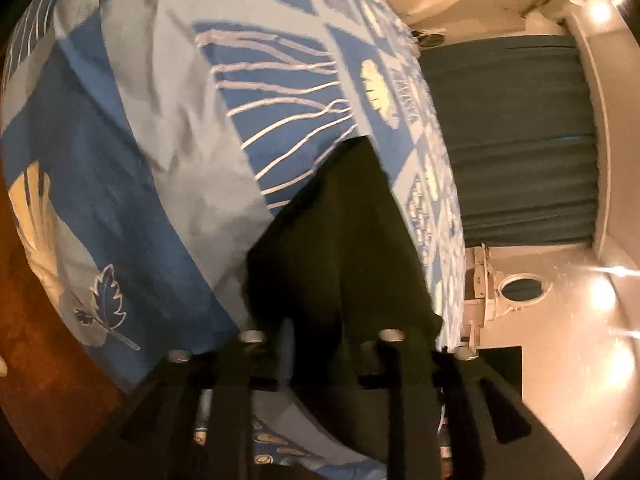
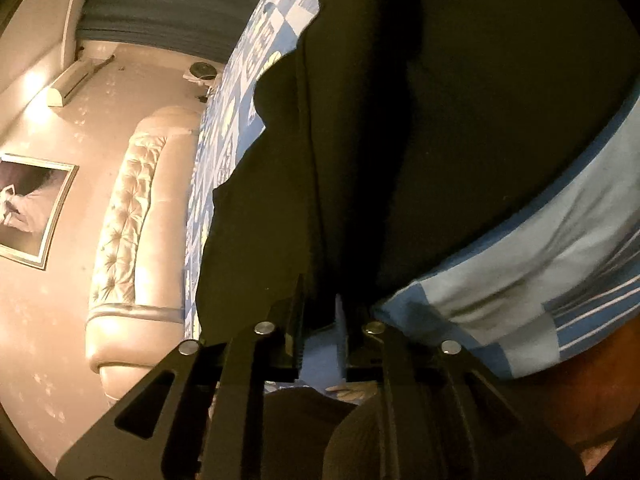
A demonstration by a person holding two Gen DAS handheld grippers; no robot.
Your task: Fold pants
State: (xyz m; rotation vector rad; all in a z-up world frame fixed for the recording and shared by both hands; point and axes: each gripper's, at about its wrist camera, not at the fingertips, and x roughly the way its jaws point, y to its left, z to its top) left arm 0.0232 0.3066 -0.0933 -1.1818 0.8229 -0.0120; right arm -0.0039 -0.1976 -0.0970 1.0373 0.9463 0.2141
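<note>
Pants (image 1: 340, 240), dark and near black, lie on the bed (image 1: 120, 184), spread over its blue patterned cover close to the bed's near edge. In the right wrist view the pants (image 2: 440, 120) fill most of the frame, with one long seam or fold line running toward the claw.

Left claw (image 1: 320, 340): fingers slightly parted, tips at the near edge of the pants. Blur and dark fabric prevent a reading of whether cloth is pinched.

Right claw (image 2: 320, 320): fingers slightly parted, with pale bed cover visible in the gap. No pants fabric appears to be pinched.

Hazards, as judged:
- Either claw may catch the bed cover along with the pants, since both fabrics lie flush at the bed's edge; lifting would then drag the cover.
- A shallow pinch on one layer only would let the lower layer sag and skew the fold.
- Low contrast on the dark cloth hides edges, so the hems may misalign.

Markings: no brand, label or legible writing is visible.
</note>
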